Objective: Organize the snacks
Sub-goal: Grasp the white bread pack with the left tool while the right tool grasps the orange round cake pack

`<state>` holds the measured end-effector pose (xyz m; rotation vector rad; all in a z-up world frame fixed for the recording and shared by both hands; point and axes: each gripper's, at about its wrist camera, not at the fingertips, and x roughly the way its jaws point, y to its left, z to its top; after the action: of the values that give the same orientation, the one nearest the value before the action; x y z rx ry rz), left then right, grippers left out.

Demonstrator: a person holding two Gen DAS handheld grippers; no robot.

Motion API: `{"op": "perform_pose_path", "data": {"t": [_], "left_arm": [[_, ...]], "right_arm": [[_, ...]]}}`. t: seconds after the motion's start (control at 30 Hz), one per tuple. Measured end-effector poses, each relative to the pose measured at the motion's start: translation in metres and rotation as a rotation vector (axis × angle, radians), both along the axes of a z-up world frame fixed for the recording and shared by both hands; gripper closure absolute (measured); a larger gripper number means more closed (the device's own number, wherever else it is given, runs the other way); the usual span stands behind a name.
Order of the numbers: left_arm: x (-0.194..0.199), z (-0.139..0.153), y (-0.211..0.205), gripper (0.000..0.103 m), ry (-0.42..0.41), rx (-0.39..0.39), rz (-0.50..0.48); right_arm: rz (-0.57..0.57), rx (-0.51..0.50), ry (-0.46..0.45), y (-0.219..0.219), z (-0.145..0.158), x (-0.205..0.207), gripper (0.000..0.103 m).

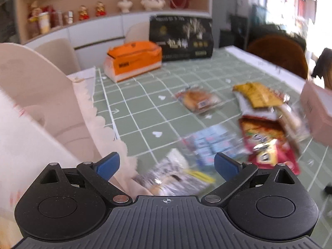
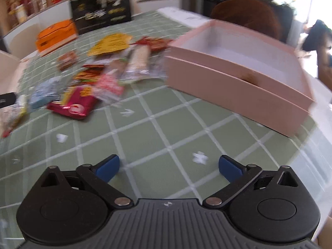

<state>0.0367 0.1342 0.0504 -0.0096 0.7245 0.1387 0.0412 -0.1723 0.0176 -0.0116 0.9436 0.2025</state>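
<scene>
Both claws stand wide with nothing between the blue pads. Left gripper (image 1: 167, 167) hangs above the near edge of the green checked tablecloth (image 1: 145, 112), over a blurred silver-and-yellow snack wrapper (image 1: 172, 176). Right gripper (image 2: 168, 168) hangs over bare cloth (image 2: 166, 124), jaws apart, no packet near the pads.

Landmark: open pale pink cardboard box (image 2: 238, 76), empty, its white inside showing, standing on the cloth ahead and right of the right gripper.

Snack pile (image 2: 99, 70) lies loose on the cloth just left of the pink box: red foil packet (image 2: 72, 105) nearest the camera, yellow foil packet (image 2: 112, 43) farther back, clear-wrapped bars (image 2: 139, 62) closest to the box wall, touching or nearly so; blur prevents telling which. A clear-wrapped bun (image 1: 197, 100) lies apart, farther left of the box.

Beyond the pile, well away from the box, sit an orange tissue pack (image 1: 132, 61) and a black printed carton (image 1: 181, 38).
</scene>
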Motion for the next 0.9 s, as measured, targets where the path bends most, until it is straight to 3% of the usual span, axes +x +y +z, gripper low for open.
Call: {"op": "perform_pose_path", "data": {"t": [0.13,0.2,0.3,0.47,0.6,0.63,0.67,0.73,0.8,0.83,0.87,0.9], "left_arm": [[0.005,-0.009,-0.003,0.002,0.076,0.041,-0.15],[0.0,-0.019,-0.009,0.002,0.132,-0.022,-0.204],[-0.011,-0.024,-0.015,0.002,0.128,-0.048,-0.221],[-0.026,-0.017,-0.001,0.002,0.104,-0.188,-0.2],[-0.021,-0.009,0.008,0.002,0.083,-0.143,-0.185],[-0.018,-0.009,0.009,0.002,0.088,-0.144,-0.188],[-0.016,-0.01,0.01,0.002,0.093,-0.149,-0.185],[-0.009,-0.013,0.007,0.002,0.102,-0.154,-0.191],[-0.003,-0.017,0.001,0.003,0.118,-0.144,-0.21],[-0.001,-0.02,-0.002,0.005,0.129,-0.141,-0.223],[0.0,-0.023,-0.007,0.009,0.138,-0.137,-0.232],[-0.001,-0.022,-0.012,0.025,0.13,-0.116,-0.242]], "right_arm": [[0.037,0.075,-0.024,0.026,0.029,0.018,0.008],[0.081,0.08,-0.039,0.05,0.04,0.032,0.008],[0.164,0.067,-0.046,0.096,0.047,0.058,0.008],[0.305,0.022,0.043,0.189,0.024,0.103,0.008],[0.355,-0.092,0.067,0.227,0.008,0.122,0.01],[0.375,-0.092,0.073,0.23,0.01,0.123,0.015],[0.402,-0.077,0.084,0.228,0.015,0.122,0.031],[0.409,-0.087,0.076,0.223,0.022,0.121,0.04],[0.382,-0.095,0.083,0.206,0.03,0.122,0.072],[0.364,-0.09,0.098,0.197,0.032,0.124,0.077],[0.349,-0.076,0.11,0.188,0.034,0.126,0.081],[0.332,-0.066,0.11,0.179,0.036,0.127,0.081]]}}
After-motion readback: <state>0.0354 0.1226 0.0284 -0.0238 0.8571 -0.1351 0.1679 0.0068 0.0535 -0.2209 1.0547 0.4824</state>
